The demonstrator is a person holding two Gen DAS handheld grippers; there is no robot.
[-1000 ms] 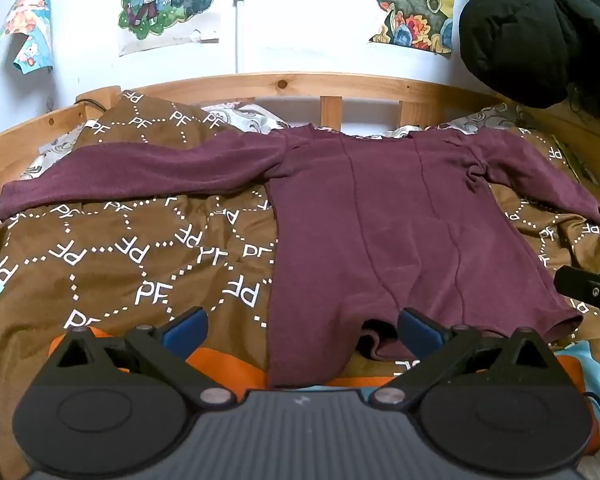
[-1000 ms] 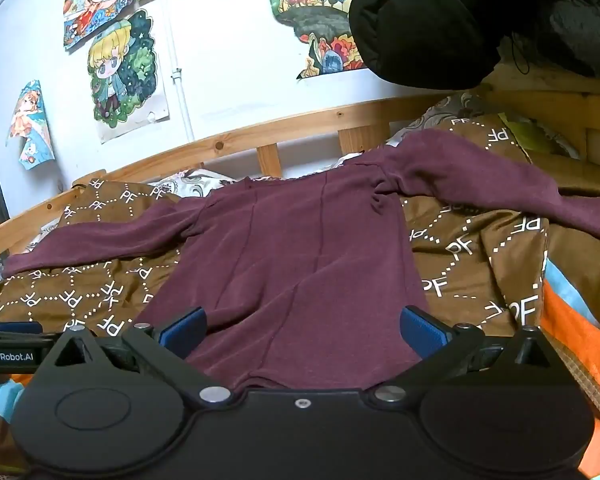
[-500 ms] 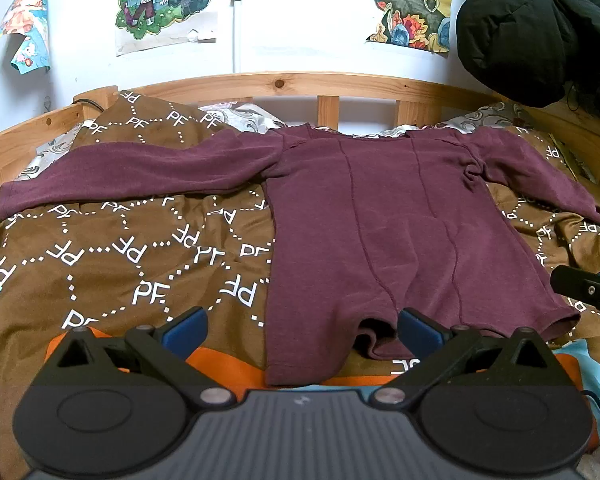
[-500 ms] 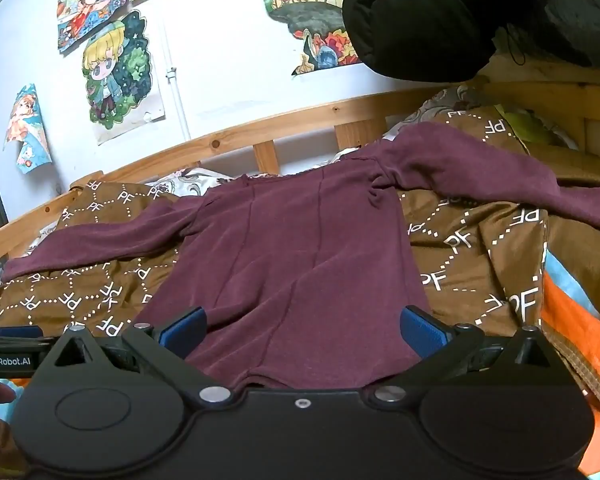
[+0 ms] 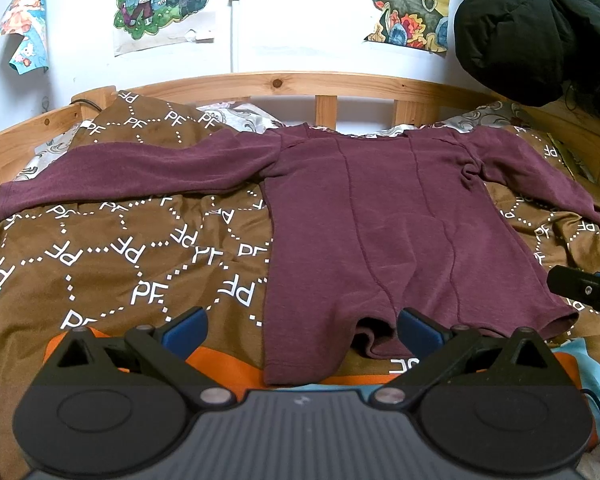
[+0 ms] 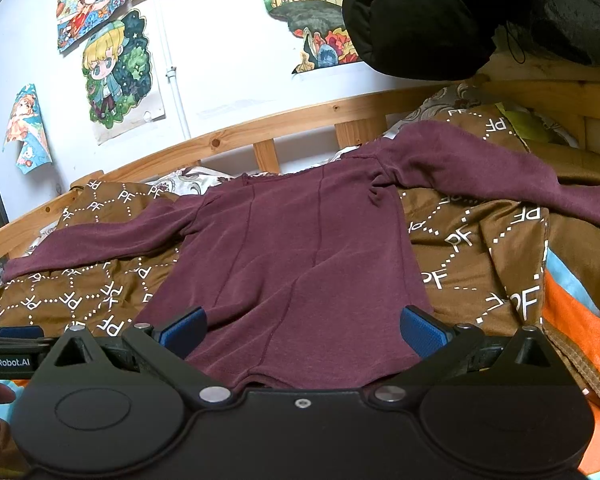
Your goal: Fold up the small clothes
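Note:
A maroon long-sleeved top (image 5: 396, 216) lies spread flat on the bed, neck toward the headboard, both sleeves stretched out sideways. Its hem is nearest me and slightly rumpled. My left gripper (image 5: 302, 330) is open and empty, just in front of the hem's left part. My right gripper (image 6: 302, 330) is open and empty, hovering over the hem of the top (image 6: 300, 264). The right gripper's tip shows at the right edge of the left wrist view (image 5: 584, 290); the left gripper shows at the left edge of the right wrist view (image 6: 8, 344).
A brown blanket with white PF lettering (image 5: 120, 248) covers the bed, with orange and light blue fabric (image 6: 572, 312) at the near edge. A wooden headboard rail (image 5: 300, 82) runs behind. A black jacket (image 5: 540, 28) hangs at upper right. Posters are on the wall.
Both grippers have edged slightly forward toward the top's hem. Both remain open and the top has not moved.

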